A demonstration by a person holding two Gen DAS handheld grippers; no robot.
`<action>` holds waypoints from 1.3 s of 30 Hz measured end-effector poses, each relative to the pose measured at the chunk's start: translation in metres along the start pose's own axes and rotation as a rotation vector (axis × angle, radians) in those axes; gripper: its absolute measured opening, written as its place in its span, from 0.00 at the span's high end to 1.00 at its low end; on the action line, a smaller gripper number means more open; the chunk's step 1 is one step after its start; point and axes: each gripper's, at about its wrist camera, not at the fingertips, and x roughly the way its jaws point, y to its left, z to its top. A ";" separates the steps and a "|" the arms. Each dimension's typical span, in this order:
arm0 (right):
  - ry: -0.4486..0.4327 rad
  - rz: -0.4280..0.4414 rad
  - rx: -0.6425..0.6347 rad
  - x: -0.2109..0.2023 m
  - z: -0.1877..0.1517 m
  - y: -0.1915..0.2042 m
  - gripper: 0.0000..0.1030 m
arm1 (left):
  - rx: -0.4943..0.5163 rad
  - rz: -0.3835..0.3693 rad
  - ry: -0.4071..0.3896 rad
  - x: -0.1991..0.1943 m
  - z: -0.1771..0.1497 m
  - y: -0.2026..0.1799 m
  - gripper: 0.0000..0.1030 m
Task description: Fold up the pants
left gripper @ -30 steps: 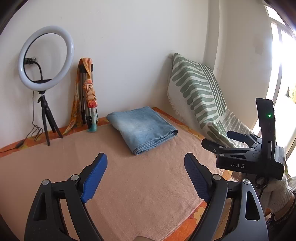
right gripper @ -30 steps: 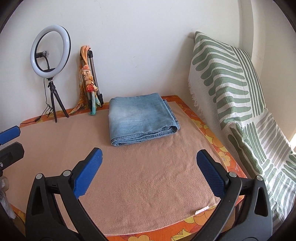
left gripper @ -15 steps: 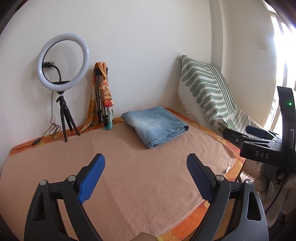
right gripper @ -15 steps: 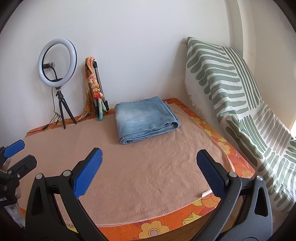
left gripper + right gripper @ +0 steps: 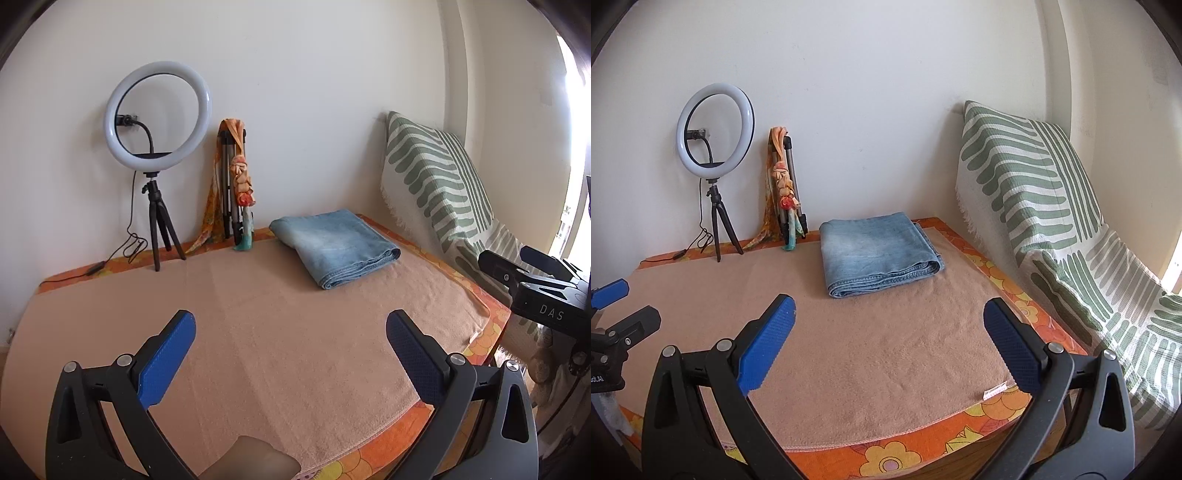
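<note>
The light blue denim pants (image 5: 334,245) lie folded into a neat rectangle at the far right of the peach towel (image 5: 258,314); they also show in the right wrist view (image 5: 877,253). My left gripper (image 5: 290,343) is open and empty, held over the towel's near edge, well short of the pants. My right gripper (image 5: 888,330) is open and empty, also back from the pants near the front edge. The right gripper's body shows at the right of the left wrist view (image 5: 535,291). The left gripper's blue-tipped fingers (image 5: 609,293) show at the left of the right wrist view.
A ring light on a small tripod (image 5: 157,122) and a folded tripod wrapped in an orange scarf (image 5: 234,184) stand against the back wall. A green-striped cushioned seat (image 5: 1052,206) borders the table's right side. An orange floral cloth (image 5: 886,454) lies under the towel.
Both grippers have drawn back and up from the table, so the folded pants look smaller and farther away. The pants have not moved.
</note>
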 end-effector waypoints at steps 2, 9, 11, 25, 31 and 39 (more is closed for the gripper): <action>-0.005 -0.001 0.006 -0.001 0.001 -0.001 0.00 | 0.014 0.006 0.006 -0.001 0.000 -0.002 0.00; -0.012 0.000 0.029 -0.002 0.003 -0.005 0.00 | 0.023 -0.002 -0.010 -0.008 0.001 -0.006 0.00; -0.012 0.000 0.028 -0.002 0.003 -0.005 0.00 | 0.019 -0.004 -0.014 -0.009 0.001 -0.006 0.00; -0.013 0.015 0.025 -0.001 0.004 -0.002 0.00 | 0.007 -0.009 -0.015 -0.013 0.001 -0.005 0.00; -0.015 0.015 0.025 -0.001 0.003 -0.001 0.00 | 0.017 -0.009 -0.019 -0.014 0.000 -0.007 0.00; -0.014 0.015 0.025 -0.001 0.004 0.000 0.00 | 0.018 -0.008 -0.018 -0.014 0.000 -0.008 0.00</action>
